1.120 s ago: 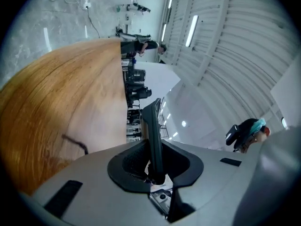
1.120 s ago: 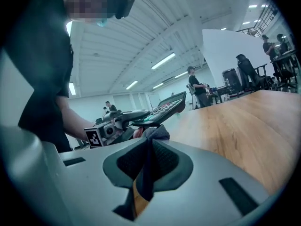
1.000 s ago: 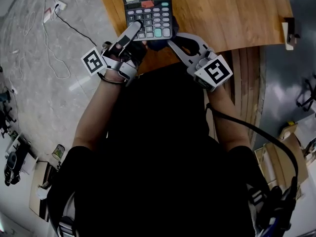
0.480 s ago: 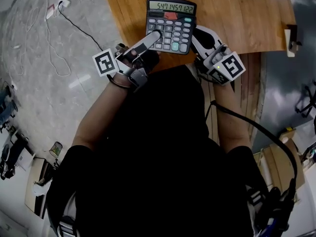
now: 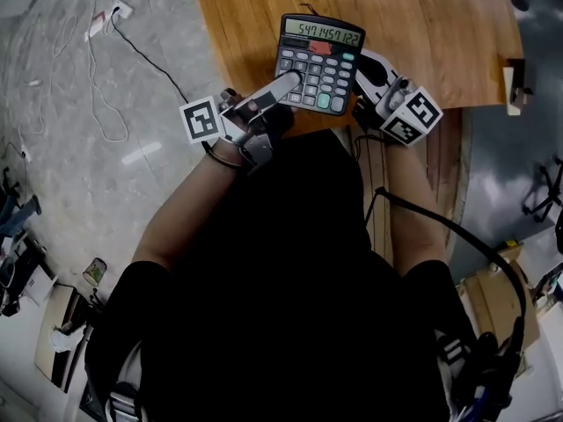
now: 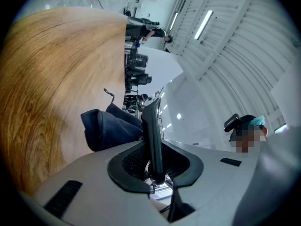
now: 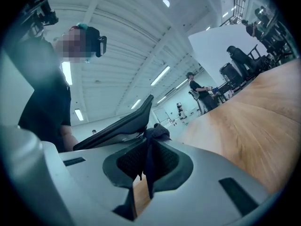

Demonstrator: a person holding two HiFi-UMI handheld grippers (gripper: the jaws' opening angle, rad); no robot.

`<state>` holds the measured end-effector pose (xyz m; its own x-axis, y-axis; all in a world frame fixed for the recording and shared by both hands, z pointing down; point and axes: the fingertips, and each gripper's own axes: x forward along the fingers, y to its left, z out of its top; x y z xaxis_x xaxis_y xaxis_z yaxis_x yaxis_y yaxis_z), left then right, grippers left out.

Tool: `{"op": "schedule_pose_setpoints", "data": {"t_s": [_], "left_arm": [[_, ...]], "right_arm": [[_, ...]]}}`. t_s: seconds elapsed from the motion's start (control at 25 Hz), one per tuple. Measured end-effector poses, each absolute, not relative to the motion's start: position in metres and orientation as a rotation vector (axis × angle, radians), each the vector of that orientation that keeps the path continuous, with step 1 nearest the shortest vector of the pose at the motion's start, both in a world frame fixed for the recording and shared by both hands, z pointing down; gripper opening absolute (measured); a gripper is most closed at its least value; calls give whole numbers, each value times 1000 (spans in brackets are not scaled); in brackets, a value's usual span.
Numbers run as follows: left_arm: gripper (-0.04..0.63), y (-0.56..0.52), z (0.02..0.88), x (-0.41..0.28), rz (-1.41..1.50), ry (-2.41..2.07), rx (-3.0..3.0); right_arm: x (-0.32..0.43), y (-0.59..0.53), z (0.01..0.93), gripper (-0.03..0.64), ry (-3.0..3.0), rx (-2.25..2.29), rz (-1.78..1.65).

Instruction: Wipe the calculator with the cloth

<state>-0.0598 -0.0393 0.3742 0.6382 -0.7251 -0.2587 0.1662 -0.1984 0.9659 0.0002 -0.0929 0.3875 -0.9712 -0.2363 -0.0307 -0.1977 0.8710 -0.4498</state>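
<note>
A dark calculator [image 5: 318, 63] with a lit number display is held above the near edge of the wooden table [image 5: 440, 25]. My left gripper [image 5: 293, 83] is shut on its lower left corner; in the left gripper view the calculator [image 6: 153, 131] stands edge-on between the jaws. My right gripper [image 5: 368, 65] is at the calculator's right side, shut on the dark blue cloth [image 7: 151, 147]. The cloth [image 6: 110, 126] bunches behind the calculator, against its underside. In the right gripper view the calculator [image 7: 117, 121] slants just left of the cloth. The head view hides the cloth.
White cables and a power strip [image 5: 106, 20] lie on the grey floor to the left. A small fitting [image 5: 513, 73] sits at the table's right edge. Boxes [image 5: 53, 341] stand on the floor at lower left. People and equipment are far behind the table.
My right gripper with the cloth has slid from under the calculator's near edge to its right side. The calculator and left gripper have drifted right in the head view.
</note>
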Motion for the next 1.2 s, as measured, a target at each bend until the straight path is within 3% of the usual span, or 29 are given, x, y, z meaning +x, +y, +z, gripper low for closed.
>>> {"op": "schedule_pose_setpoints", "data": {"t_s": [0.44,1.2], "left_arm": [[72,-40,355,-60,-928,-464,1552],[72,-41,357,-61,-935,-444,1535]], "right_arm": [[-8,-26,374,37,2861,-13,-861],[19,-94,361,37,2732,-239,-841]]}}
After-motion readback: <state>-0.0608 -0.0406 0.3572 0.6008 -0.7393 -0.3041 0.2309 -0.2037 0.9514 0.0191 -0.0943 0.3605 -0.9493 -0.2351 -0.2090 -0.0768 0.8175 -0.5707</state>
